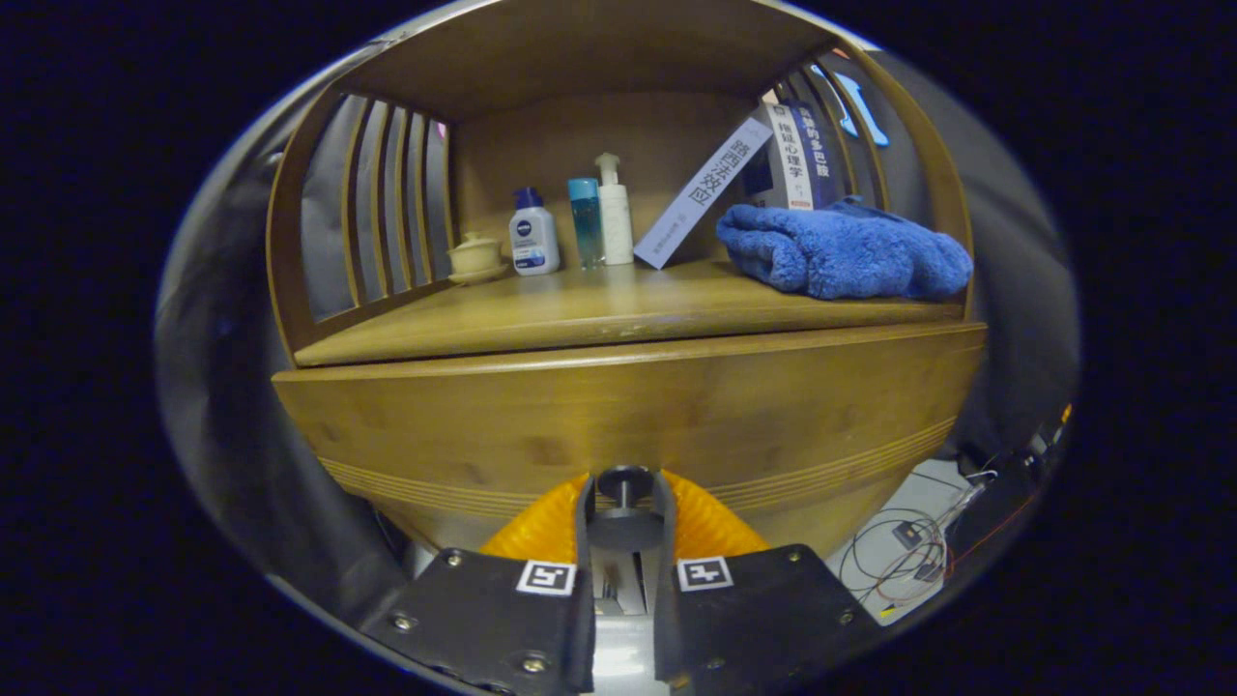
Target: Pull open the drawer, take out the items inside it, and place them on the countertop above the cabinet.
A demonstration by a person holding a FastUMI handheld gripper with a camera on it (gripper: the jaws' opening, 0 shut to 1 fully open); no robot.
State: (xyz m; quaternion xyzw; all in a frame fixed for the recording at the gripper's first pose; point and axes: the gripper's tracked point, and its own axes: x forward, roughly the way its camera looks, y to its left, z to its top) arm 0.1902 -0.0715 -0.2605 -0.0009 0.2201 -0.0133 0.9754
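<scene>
the gripper camera rode just behind the jaws, facing the cabinet's drawer front [618, 406] head-on and very near, level with its knob [624, 480], looking slightly up onto the bench [580, 314].

Gripper [624, 512] seen at bottom centre of frame, fingers closed around dark round drawer knob [624, 480], both pressing its sides. Wooden drawer front [541, 416] spread across middle of frame. Countertop [580, 314] shown above it, under slatted wooden shelf frame. Upper left centre: small lidded cup [475, 256], three bottles [570, 227]. Upper right: leaning books [773, 159], folded blue towel [843, 253]. Lower right: cables [913, 546] on floor.
</scene>
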